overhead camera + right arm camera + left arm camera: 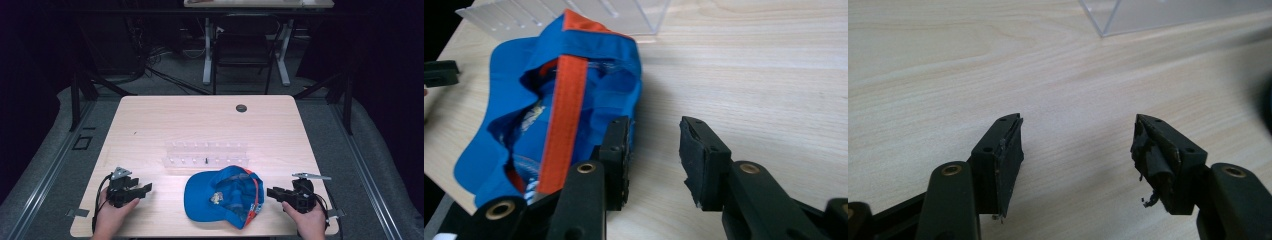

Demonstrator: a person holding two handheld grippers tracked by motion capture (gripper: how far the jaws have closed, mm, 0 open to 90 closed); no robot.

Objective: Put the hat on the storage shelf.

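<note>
**A blue cap waits between two open grippers**

On the worktop (150,125), seen from up high, we find a blue cap (222,196) lying near the front edge. It rests just in front of a clear plastic rack (206,155). Our left gripper (141,189) sits well to the left of the cap, low by the wood, pointing at it. Our right gripper (272,192) sits just beside the cap's right side. A hand holds each one from below.

From the left gripper view, we see the jaws spread wide with bare wood between them. One pad looks torn, so it might slip on cloth.

From the right gripper view, the jaws stand partly open and hold nothing. One jaw is right at the cap's edge. If we close now, we think we could pinch only a thin fold, and the soft cap could slide or flop.
</note>
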